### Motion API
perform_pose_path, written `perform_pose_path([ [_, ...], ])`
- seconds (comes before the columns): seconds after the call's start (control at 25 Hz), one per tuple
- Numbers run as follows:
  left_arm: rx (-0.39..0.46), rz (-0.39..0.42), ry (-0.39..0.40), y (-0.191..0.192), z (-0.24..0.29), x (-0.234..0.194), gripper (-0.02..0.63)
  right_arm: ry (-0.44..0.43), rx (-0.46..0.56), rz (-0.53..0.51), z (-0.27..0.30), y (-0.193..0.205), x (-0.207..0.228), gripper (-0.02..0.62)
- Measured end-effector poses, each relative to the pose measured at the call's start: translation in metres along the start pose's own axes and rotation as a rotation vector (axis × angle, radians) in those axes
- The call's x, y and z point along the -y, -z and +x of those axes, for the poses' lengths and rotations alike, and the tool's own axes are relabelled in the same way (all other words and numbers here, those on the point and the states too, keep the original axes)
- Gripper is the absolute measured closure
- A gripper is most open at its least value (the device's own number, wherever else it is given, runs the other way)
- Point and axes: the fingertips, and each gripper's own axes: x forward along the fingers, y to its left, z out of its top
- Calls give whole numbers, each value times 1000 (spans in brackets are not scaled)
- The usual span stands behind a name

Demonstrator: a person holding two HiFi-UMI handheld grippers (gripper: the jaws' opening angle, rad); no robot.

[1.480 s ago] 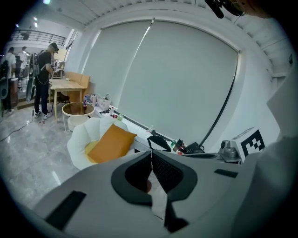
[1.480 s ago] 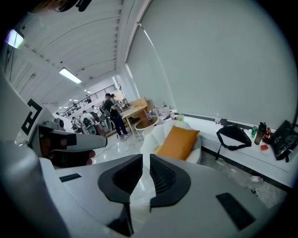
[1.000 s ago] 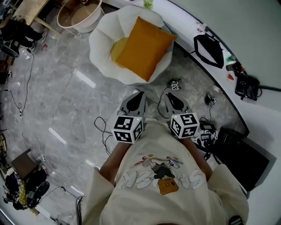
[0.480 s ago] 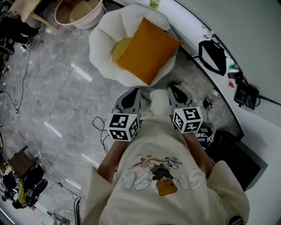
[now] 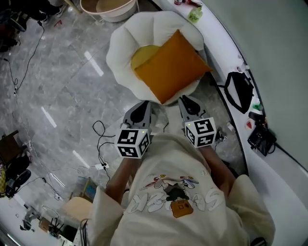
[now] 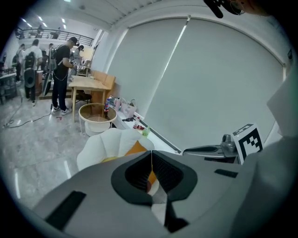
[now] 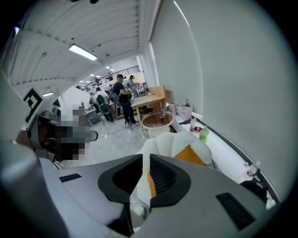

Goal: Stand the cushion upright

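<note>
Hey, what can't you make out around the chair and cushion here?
Orange cushion's lower part: left gripper view, behind the left gripper; right gripper view, behind the right gripper.
Yellow thing beneath the cushion: head view, mostly covered by it; unidentifiable.
White chair's base: head view, hidden under its own shell.

1. A yellow cushion (image 5: 142,54) is mostly covered by the orange cushion (image 5: 171,67).
2. The round tub (image 5: 108,6) is cut off by the head view's top edge.
3. In both gripper views, the orange cushion's lower part is hidden behind the left gripper (image 6: 151,155) and the right gripper (image 7: 143,160).
4. Small items on the white ledge (image 5: 284,178) cannot be identified.
</note>
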Motion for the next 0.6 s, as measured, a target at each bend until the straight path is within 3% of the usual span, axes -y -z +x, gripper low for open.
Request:
perform_pose_path([
  [0.28, 0, -87, -141, 3, 57, 22, 594, -193, -53, -261, 18, -8, 42, 531],
  [0.6, -51, -169, -184, 30, 120, 45, 594, -321, -115, -326, 53, -2, 86, 531],
])
